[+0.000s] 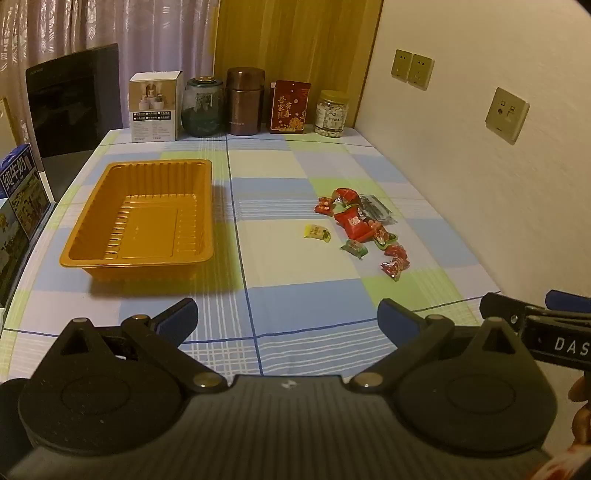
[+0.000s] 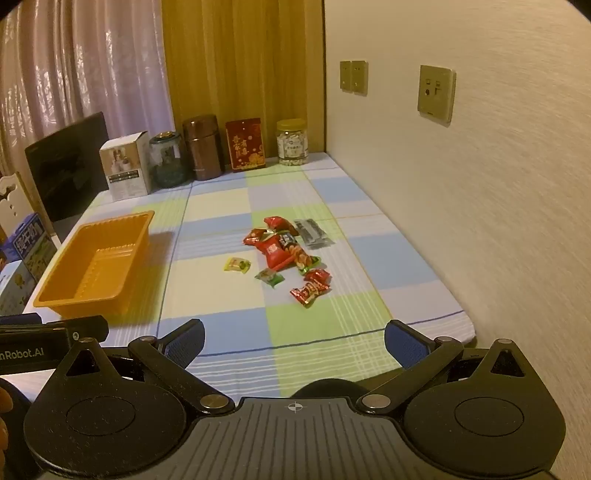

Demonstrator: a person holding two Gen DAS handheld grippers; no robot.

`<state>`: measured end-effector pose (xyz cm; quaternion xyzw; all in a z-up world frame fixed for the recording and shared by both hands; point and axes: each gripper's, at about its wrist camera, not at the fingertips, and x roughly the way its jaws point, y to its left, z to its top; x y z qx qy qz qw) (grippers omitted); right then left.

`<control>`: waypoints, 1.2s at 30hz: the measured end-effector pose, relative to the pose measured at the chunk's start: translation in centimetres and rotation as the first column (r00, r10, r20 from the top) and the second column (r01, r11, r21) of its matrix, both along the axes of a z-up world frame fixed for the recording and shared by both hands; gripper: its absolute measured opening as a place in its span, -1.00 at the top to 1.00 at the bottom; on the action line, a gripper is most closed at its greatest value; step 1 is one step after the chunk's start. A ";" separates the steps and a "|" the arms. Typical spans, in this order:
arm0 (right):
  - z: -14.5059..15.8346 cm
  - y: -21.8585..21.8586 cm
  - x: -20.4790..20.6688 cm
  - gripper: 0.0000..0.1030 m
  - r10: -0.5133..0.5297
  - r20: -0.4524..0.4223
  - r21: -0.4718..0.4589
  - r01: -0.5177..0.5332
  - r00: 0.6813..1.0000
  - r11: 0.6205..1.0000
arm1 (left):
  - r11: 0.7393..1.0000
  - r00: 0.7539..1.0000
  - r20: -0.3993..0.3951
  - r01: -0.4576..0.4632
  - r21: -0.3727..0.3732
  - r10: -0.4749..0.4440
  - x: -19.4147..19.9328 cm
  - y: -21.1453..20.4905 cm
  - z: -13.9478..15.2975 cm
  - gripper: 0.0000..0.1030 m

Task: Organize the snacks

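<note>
Both the left gripper (image 1: 287,317) and the right gripper (image 2: 294,341) hover over the near edge of the table with jaws spread wide, nothing between them. The table wears a checked cloth (image 1: 258,258) in blue, green and cream, against a pale wall (image 1: 480,166) bearing three socket plates. One empty orange tray (image 1: 140,218) sits left of the snack pile (image 1: 364,225), roughly ten wrapped pieces. Behind the tray, five containers line the curtain (image 1: 110,29).

The left tool (image 1: 288,317) and the right tool (image 2: 294,341) both tilt downward with jaws spread wide and nothing between their blue pads (image 2: 186,341), side by side, the left beside the right.
</note>
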<state>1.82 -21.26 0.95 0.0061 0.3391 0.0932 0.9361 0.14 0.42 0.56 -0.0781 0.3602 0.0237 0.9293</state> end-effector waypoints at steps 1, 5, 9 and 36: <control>0.0 0.0 0.0 -0.99 -0.003 0.001 0.001 0.003 1.000 1.000 | 1.000 1.000 0.000 0.000 -0.001 0.000 0.0 0.0 0.0 -0.99; -0.1 -0.3 0.1 -0.99 -0.004 0.001 0.004 0.004 1.000 1.000 | 1.000 1.000 0.002 0.000 -0.002 0.000 -0.1 0.0 -0.1 -0.99; -0.2 -0.3 0.1 -0.99 -0.003 0.002 0.004 0.003 1.000 1.000 | 1.000 1.000 0.004 0.002 -0.001 -0.002 -0.1 -0.2 0.1 -0.99; -0.1 -0.6 0.1 -0.99 -0.009 0.005 0.010 0.008 1.000 1.000 | 1.000 1.000 0.010 0.006 0.000 -0.006 0.0 -0.3 0.2 -0.99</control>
